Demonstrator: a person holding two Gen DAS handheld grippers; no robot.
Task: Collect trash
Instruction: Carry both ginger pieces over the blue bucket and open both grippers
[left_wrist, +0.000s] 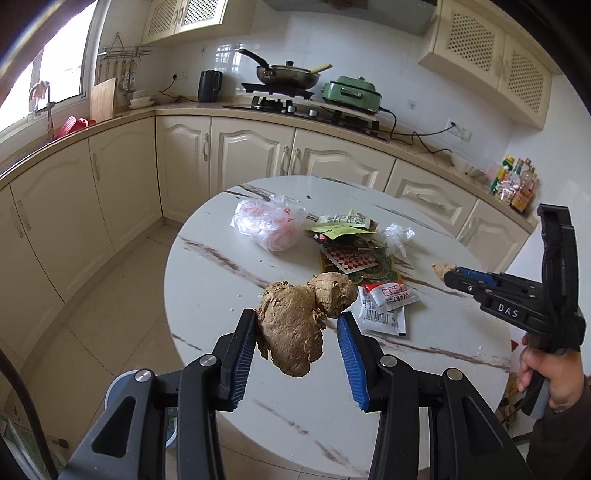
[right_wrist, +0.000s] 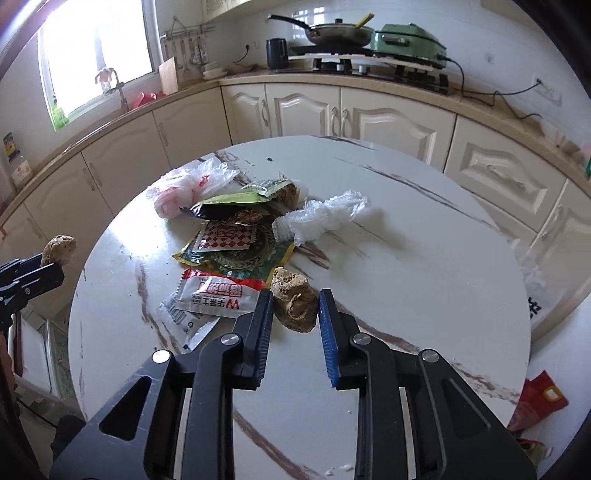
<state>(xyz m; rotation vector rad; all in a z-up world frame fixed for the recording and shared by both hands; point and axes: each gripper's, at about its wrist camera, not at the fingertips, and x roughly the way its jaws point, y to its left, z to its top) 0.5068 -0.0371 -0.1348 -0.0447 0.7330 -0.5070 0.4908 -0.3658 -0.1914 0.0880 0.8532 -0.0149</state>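
My left gripper (left_wrist: 297, 330) is shut on a large brown ginger root (left_wrist: 301, 325) and holds it in the air over the near edge of the round white marble table (left_wrist: 221, 295). My right gripper (right_wrist: 295, 314) is shut on a smaller ginger piece (right_wrist: 295, 301) just above the table (right_wrist: 424, 277). On the table lie a pile of snack wrappers (right_wrist: 229, 236), a white-and-red sachet (right_wrist: 218, 295), a pink-and-white plastic bag (right_wrist: 188, 186) and a crumpled clear plastic wrap (right_wrist: 325, 214). The right gripper also shows at the right of the left wrist view (left_wrist: 448, 275).
Cream kitchen cabinets (left_wrist: 251, 155) curve behind the table, with a stove, a pan (left_wrist: 288, 72) and a green cooker (left_wrist: 351, 92) on the counter. A red bag (right_wrist: 539, 402) lies on the floor at the table's right. A bin-like object sits below the left gripper (left_wrist: 170, 424).
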